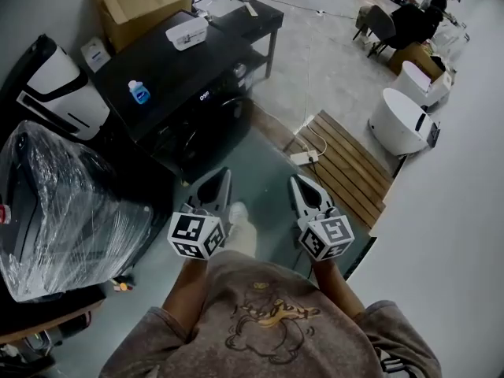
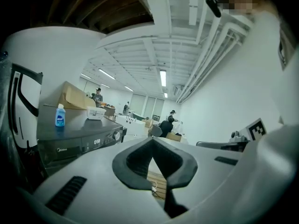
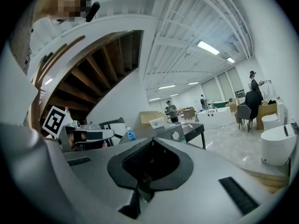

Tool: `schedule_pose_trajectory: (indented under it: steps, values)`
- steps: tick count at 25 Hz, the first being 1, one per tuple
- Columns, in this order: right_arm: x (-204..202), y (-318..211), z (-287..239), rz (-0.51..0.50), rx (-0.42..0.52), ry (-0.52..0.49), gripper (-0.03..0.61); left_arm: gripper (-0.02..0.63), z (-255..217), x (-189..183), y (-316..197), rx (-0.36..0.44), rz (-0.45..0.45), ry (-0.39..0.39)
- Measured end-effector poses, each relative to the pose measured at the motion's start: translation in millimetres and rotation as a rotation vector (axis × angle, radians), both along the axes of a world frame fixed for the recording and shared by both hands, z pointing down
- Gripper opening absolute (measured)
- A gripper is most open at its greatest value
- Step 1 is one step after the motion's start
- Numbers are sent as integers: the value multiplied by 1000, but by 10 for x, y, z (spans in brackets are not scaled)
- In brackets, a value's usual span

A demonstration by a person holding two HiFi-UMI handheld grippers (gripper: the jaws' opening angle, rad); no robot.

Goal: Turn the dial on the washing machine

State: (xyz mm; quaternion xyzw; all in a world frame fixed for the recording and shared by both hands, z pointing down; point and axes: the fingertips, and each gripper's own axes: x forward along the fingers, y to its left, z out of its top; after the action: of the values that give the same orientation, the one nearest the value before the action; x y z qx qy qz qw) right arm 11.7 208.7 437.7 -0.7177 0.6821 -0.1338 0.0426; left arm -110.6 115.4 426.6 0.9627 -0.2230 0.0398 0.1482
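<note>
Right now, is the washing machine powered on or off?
On. The washing machine has its front display lit, showing white digits beside the dial in the left gripper view.

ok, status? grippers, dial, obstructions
Left gripper, right gripper: both shut, empty, short of the washing machine. Dial untouched, in plain view. Nothing in the way.

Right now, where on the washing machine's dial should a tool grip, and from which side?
Grip the dial by its round rim, coming straight at the washing machine from the front. The dial is a round knob standing out from the front panel, so opposite sides of its rim look free.
</note>
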Motion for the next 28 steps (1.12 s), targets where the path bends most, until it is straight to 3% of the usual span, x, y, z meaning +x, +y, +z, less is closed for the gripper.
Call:
schedule_pose_trajectory:
  steps: [11, 18, 28]
  values:
    - [585, -1370, -72, 19, 5, -10, 2, -8, -15, 716, -1301, -2, 58, -25]
    - [790, -1710, 36, -16, -20, -25, 2, -8, 20, 948, -1571, -11, 37, -45]
    - [1141, -2113, 61, -146, -30, -15, 2, -8, -23, 1289, -1755, -22, -54, -48]
